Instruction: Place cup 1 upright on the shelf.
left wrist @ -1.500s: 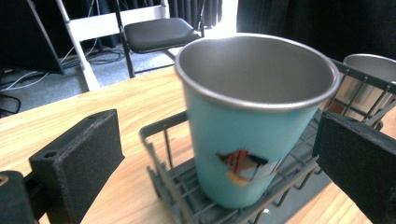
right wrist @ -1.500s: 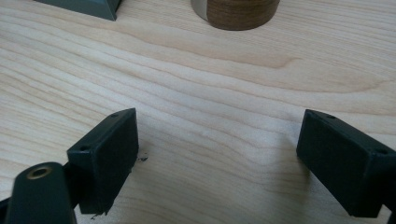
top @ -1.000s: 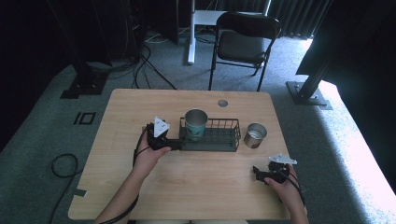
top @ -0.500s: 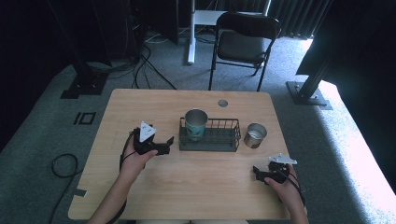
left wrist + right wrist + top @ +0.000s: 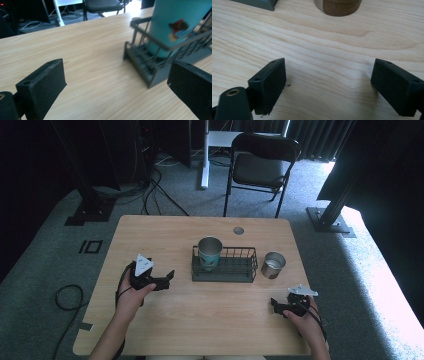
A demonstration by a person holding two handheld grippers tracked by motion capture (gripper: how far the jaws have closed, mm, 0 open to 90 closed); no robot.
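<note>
A teal cup (image 5: 209, 251) stands upright in the left end of a black wire rack (image 5: 235, 270) at mid-table. In the left gripper view the teal cup (image 5: 175, 25) sits inside the rack (image 5: 155, 67) ahead and to the right. My left gripper (image 5: 167, 277) is open and empty, well left of the rack; its jaws stand wide apart. A steel cup (image 5: 273, 265) stands on the table just right of the rack. My right gripper (image 5: 274, 305) rests open and empty near the front right of the table, with the steel cup's base (image 5: 339, 6) ahead of it.
The wooden table (image 5: 165, 230) has a round grommet (image 5: 238, 230) near its far edge. A black folding chair (image 5: 262, 165) stands beyond the table. Cables and stand bases lie on the grey carpet around it.
My left gripper has pulled back leftward from the rack, from beside the teal cup to open table. The right gripper has stayed in place.
</note>
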